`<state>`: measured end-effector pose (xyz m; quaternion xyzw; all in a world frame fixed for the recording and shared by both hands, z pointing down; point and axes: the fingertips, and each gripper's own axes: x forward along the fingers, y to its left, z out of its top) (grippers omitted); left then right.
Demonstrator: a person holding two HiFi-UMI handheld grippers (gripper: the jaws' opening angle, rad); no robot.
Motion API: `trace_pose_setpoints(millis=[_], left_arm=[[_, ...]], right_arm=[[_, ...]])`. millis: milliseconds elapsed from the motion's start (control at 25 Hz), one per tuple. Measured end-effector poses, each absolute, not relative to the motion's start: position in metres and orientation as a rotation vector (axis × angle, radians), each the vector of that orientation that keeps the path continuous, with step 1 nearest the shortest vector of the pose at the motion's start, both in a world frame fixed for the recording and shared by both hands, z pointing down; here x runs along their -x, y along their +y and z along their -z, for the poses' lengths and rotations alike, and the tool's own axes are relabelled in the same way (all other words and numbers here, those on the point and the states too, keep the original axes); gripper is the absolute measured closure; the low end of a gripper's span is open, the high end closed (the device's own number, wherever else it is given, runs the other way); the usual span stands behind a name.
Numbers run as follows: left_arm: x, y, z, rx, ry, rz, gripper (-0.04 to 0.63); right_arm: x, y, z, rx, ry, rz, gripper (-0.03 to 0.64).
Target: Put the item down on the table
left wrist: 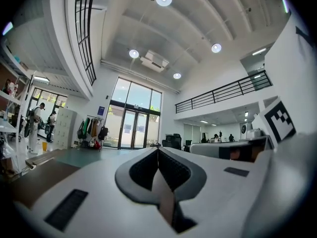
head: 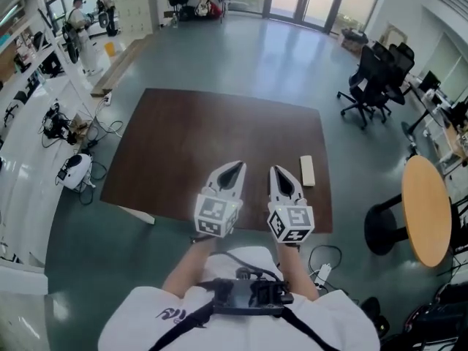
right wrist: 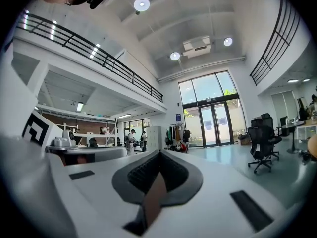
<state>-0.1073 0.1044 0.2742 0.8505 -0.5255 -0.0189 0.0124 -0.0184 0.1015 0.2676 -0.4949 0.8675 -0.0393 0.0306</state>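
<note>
A pale wooden block (head: 307, 170) lies flat on the brown table (head: 205, 145), near its right front corner. My right gripper (head: 278, 172) hovers just left of the block, apart from it, jaws shut with nothing between them. My left gripper (head: 235, 167) is beside it over the table's front edge, also shut and empty. In the left gripper view the left gripper (left wrist: 158, 150) has its jaws pressed together and looks out level across the hall. The right gripper view shows the same for the right gripper (right wrist: 159, 153). Neither gripper view shows the block or the table top.
Black office chairs (head: 374, 82) stand at the back right. A round wooden table (head: 427, 210) is at the right. White benches with gear (head: 44, 123) line the left wall, with cables on the floor. People stand far off at the back left (head: 77, 17).
</note>
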Motion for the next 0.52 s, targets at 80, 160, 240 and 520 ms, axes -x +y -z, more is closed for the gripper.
trace_pose_setpoints(millis=[80,160,240,520], left_arm=[[0.117,0.11,-0.275,-2.646,-1.647,0.07,0.583],[0.119,0.113,-0.291,-2.64,-1.648,0.082,0.583],[0.114,0.114,-0.304,-2.642,-1.629,0.069,0.583],[0.114,0.102,-0.309,-2.635,-1.618,0.102,0.583]], right_arm=[[0.03,0.11,-0.27,1.517,2.682,0.12,0.612],[0.034,0.114,-0.288,1.517,2.691,0.116,0.612],[0.031,0.112,-0.298,1.523,2.681,0.132,0.612],[0.021,0.096,-0.297,1.551,2.665,0.103,0.612]])
